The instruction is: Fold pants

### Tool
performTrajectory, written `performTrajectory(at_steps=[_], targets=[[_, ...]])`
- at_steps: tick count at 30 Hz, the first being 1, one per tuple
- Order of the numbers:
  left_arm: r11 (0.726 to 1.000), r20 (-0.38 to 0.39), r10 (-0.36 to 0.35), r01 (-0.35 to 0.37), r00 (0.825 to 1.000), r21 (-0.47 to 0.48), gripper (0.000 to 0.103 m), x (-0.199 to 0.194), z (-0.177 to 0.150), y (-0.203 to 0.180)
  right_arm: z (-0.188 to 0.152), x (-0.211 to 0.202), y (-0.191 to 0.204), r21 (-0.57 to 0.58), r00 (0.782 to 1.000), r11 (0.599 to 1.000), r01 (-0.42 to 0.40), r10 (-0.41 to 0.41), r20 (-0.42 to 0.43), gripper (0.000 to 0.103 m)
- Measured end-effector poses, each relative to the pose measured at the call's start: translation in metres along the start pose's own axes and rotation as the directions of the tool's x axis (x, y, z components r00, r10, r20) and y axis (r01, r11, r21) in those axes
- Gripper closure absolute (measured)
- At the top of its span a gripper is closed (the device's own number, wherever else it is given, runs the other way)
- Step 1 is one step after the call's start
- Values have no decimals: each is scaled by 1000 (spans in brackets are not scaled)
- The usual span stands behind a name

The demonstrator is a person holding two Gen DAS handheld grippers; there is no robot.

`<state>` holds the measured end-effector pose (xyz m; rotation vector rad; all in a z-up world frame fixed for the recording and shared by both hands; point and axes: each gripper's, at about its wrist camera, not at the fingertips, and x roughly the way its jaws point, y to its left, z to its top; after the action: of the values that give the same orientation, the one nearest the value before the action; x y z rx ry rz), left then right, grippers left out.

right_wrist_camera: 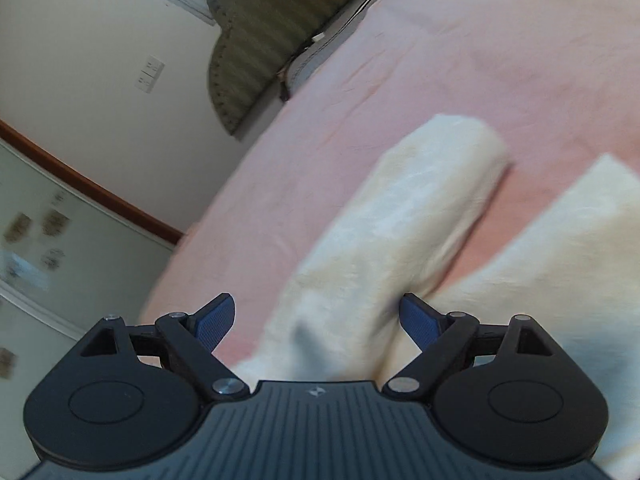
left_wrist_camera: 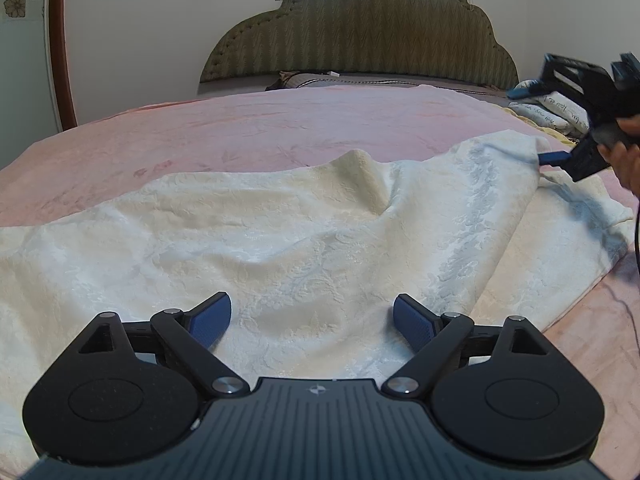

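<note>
Cream-white patterned pants (left_wrist_camera: pixel 280 216) lie spread over a pink bedspread (left_wrist_camera: pixel 200 128), with a raised ridge near their middle. My left gripper (left_wrist_camera: pixel 312 308) hovers low over the near part of the cloth, open, with nothing pinched between its blue pads. At the far right a hand (left_wrist_camera: pixel 624 152) holds my right gripper (left_wrist_camera: pixel 536 124), open wide; its lower finger (left_wrist_camera: pixel 554 157) sits against the lifted edge of the pants. The right wrist view is tilted and blurred. There the right gripper (right_wrist_camera: pixel 316 308) stands open above one pant leg (right_wrist_camera: pixel 420 200), with the other leg (right_wrist_camera: pixel 560 260) beside it.
A padded olive headboard (left_wrist_camera: pixel 360 28) stands at the back of the bed. Printed pillows (left_wrist_camera: pixel 560 112) lie at the far right. A dark cable (left_wrist_camera: pixel 636 240) hangs near the right edge. A brown-framed door or wardrobe (left_wrist_camera: pixel 60 40) is at the left.
</note>
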<state>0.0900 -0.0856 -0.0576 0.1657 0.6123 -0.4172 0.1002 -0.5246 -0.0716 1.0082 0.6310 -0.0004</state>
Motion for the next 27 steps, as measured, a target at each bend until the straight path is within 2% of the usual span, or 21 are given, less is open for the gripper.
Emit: performTrajectory(at_steps=[4,7,8,10,11,12,13,16,19,21,23,25,27], targets=[[1000,0,-9,9,1000,-9,11,0,0,1,19,18,21,111,997,992,53,-46,-62,9],[1000,-4,-12,12,1000,-9,10,1,1,1,36,39,50,86,999,996,-31,33,-24,6],[1000,-4,-12,12,1000,-9,10,1,1,1,40,49,61,48,999,998,-48,48,-11,4],[1000,-5,-14,14,1000,-9,9,1,1,1,49,79,82,-146,998,987,-62,58,-31,2],[1000,-5,-16,16,1000,-10,9,1,1,1,49,90,88,-221,1000,975,-23,19,-21,2],[1000,-5,-17,17,1000,-11,9,1,1,1,47,93,90,-247,999,968,41,-40,10,2],[1000,-4,-20,20,1000,-14,9,1,0,2,46,90,89,-244,997,967,75,-65,46,2],[999,-3,-26,26,1000,-19,9,1,1,3,36,45,67,-167,989,986,-4,29,148,2],[1000,-3,-25,25,1000,-19,9,1,1,3,18,-4,32,-41,986,999,-22,29,167,1],[1000,-4,-25,25,1000,-19,9,1,1,3,7,-21,12,38,995,999,7,-11,101,1],[1000,-4,-24,24,1000,-17,9,2,1,3,-3,-21,-4,95,1000,995,0,-2,17,1],[1000,-4,-25,25,1000,-18,9,2,1,3,-6,-7,-12,141,999,990,-21,26,-35,1],[999,-4,-27,27,1000,-20,8,1,1,3,2,18,-11,183,997,983,-3,17,-78,1]])
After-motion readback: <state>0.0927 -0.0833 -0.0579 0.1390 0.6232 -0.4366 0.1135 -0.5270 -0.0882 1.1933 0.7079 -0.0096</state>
